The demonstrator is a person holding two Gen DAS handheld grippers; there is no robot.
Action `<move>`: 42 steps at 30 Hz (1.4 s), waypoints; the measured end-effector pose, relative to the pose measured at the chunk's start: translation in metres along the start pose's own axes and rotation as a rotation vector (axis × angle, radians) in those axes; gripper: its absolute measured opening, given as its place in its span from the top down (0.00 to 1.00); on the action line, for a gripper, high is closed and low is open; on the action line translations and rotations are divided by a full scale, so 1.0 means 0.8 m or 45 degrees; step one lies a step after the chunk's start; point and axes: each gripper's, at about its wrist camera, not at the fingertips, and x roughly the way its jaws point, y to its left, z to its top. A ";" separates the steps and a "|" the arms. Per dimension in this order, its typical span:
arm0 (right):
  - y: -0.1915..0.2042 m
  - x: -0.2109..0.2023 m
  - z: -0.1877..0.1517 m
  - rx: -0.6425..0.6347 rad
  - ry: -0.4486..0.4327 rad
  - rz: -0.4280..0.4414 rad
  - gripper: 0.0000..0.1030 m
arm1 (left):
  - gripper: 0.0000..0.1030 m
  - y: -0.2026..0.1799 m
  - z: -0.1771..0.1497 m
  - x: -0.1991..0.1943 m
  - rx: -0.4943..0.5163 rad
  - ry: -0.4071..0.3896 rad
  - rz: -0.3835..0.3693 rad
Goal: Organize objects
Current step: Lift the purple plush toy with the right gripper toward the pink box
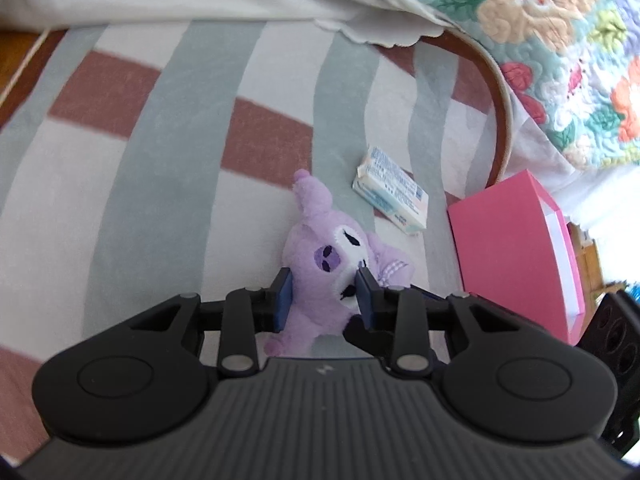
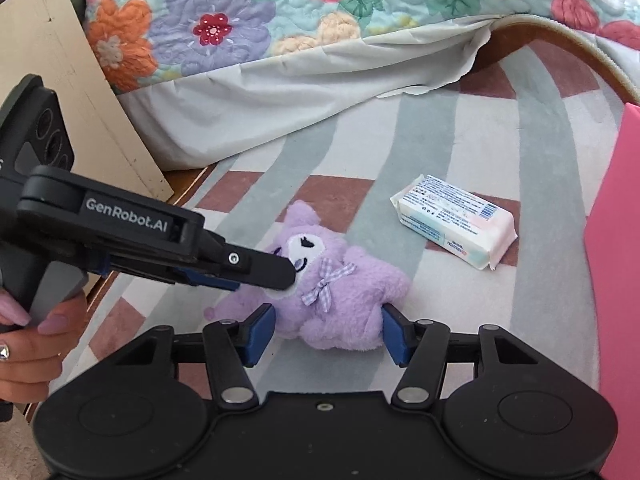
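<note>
The purple plush toy lay on the striped rug, on the floor beside a bed covered with a flowered quilt. The left tool had its two blue pads pressed on the head of the toy, one on each side of the face, so it was pinching the plush toy at the head. In the view from the right wrist this same tool came in from the left side, held by a hand with painted nails, and its black finger tip lay on the white face of the toy. The right tool stood lower, at the body of the toy. Its blue pads were spread on both sides of the fluffy body; the right pad seemed to touch the fur, but between the left pad and the toy I could see a little of the rug, so I could not say that it squeezed the toy. The toy had a small checked bow on its chest, and one ear pointed away toward the bed. A white pack of wipes lay on the rug near the toy, apart from it. A pink box stood at the right side of the rug, and a piece of cardboard leaned at the left by the quilt.
</note>
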 end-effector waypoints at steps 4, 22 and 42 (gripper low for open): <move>0.003 -0.015 -0.007 0.000 -0.009 -0.001 0.39 | 0.69 -0.013 -0.013 -0.010 0.022 -0.002 0.013; 0.030 -0.124 -0.001 -0.010 0.057 0.065 0.38 | 0.68 -0.099 -0.061 -0.096 0.086 0.023 0.103; 0.057 -0.212 0.015 -0.043 0.249 0.138 0.37 | 0.68 -0.181 -0.098 -0.171 0.111 0.119 0.217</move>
